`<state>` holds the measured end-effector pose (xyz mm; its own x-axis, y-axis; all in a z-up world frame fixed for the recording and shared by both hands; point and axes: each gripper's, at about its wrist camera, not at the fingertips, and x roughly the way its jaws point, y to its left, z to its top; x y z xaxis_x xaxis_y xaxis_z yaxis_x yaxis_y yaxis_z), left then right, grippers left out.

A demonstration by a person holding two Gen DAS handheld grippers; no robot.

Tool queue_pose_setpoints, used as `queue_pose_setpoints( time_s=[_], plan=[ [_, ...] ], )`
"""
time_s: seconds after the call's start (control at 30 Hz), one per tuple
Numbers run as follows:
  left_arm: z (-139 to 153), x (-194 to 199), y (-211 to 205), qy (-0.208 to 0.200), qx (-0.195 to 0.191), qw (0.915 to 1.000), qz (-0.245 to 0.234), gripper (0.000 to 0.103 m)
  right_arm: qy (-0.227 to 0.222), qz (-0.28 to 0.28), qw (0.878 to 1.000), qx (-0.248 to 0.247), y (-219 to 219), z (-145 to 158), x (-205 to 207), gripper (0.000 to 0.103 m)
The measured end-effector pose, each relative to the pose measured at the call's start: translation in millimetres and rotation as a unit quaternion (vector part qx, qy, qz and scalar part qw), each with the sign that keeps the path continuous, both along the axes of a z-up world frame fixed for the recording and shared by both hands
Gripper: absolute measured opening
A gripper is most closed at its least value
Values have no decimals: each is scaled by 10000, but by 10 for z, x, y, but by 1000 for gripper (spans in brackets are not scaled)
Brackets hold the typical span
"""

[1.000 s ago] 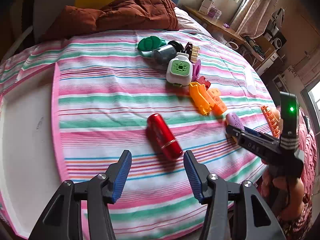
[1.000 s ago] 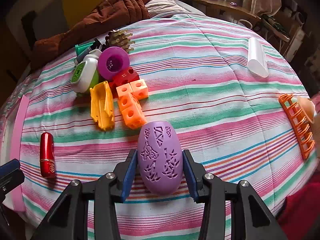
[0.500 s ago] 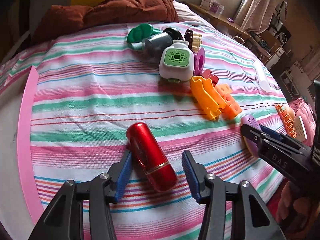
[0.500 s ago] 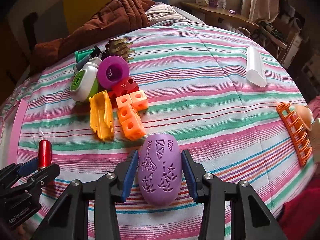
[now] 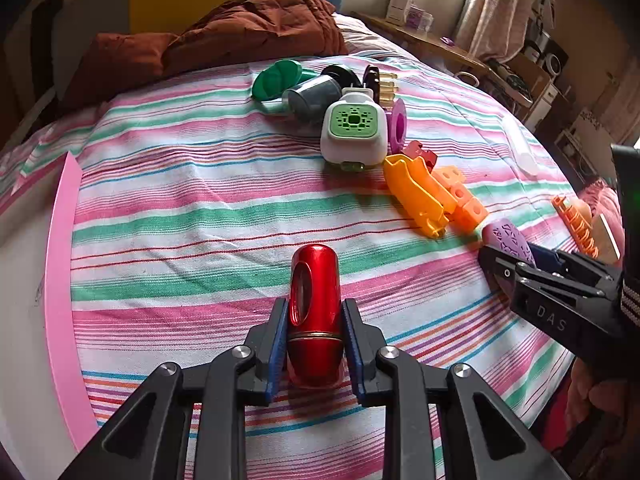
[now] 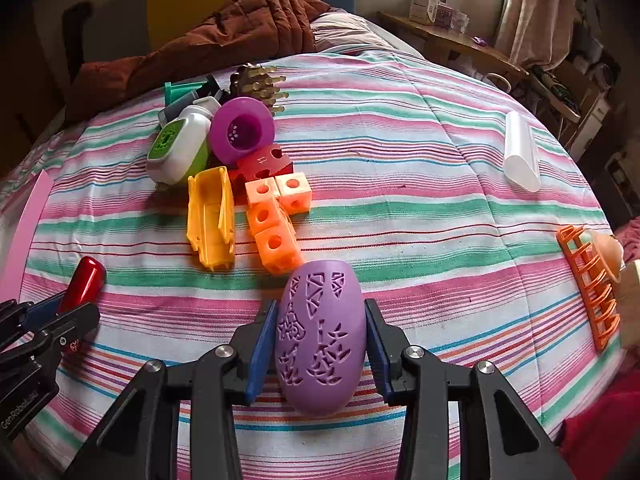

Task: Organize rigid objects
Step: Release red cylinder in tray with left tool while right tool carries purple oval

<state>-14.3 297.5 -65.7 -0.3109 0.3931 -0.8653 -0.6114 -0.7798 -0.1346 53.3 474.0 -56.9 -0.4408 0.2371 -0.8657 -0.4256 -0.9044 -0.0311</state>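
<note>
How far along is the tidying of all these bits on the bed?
Partly done: a cluster including the green-faced white box and orange cubes sits together. In hand: left gripper clamps the red tube, right gripper the purple egg. Left: orange rack, white tube.

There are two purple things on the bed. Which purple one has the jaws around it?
The purple egg-shaped shell with cut-out patterns, between the right gripper jaws. The other purple thing, a round cup, lies untouched in the pile beside the white and green box.
</note>
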Motion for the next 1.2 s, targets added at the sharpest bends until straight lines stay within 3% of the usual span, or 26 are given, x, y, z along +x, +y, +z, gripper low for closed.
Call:
queue_pose_setpoints(
  time_s=[0.17, 0.63, 1.0, 1.2],
  plan=[
    [42, -3, -118, -149, 252, 9995, 131, 26, 3, 108, 9999, -4, -41, 19, 15, 43],
    [379, 3, -472, 428, 272, 9980, 390, 26, 70, 694, 9975, -131, -315, 3, 29, 42],
    [551, -257, -1135, 457, 690, 9909, 1064, 26, 167, 982, 9949, -141, -533, 4, 52, 42],
    [527, -450, -1445, 462, 688, 9863, 1423, 26, 140, 990, 9949, -118, -615, 25, 48, 42]
  ],
)
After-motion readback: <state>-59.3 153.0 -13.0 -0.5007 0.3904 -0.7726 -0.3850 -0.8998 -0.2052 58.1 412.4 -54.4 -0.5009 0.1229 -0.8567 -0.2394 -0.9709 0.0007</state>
